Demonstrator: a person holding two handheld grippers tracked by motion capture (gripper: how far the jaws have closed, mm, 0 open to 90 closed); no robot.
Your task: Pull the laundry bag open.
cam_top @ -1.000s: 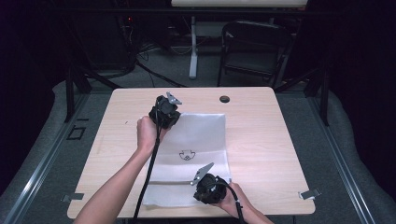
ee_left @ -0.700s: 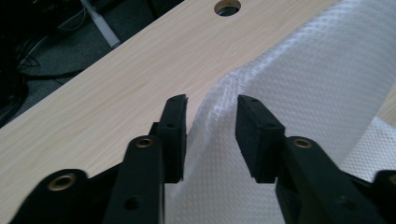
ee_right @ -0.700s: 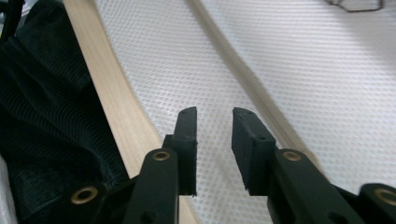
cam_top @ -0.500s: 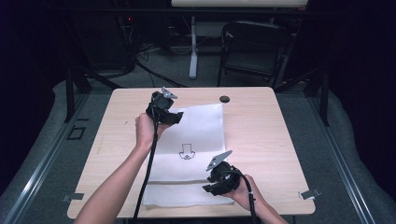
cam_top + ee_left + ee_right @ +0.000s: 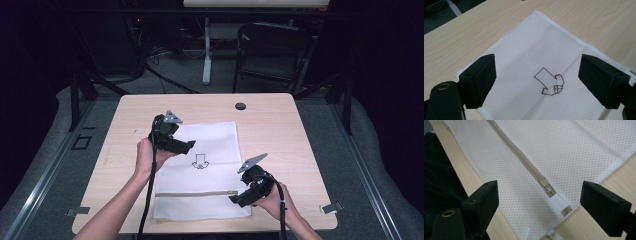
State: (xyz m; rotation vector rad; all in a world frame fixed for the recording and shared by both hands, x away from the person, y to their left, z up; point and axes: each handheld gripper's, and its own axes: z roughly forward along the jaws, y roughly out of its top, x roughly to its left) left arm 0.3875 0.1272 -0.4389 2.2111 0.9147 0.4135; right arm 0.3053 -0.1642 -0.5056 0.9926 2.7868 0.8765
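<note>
White mesh bag (image 5: pixel 205 170) lying flat mid-tabletop, zipper (image 5: pixel 529 171) w/ its end toward near edge. Left gripper (image 5: pixel 186 146) & right gripper (image 5: pixel 234 199) jaws just been opening, now spread, nothing btwn them. Risk: right pads missing the small zipper pull (image 5: pixel 549 190), pinching mesh instead, dragging bag off near edge.

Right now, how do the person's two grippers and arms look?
Both the left gripper and the right gripper are black, each with a grey three-cornered plate on top, square black pads and a trailing black cable. The forearms are bare, without sleeves.
</note>
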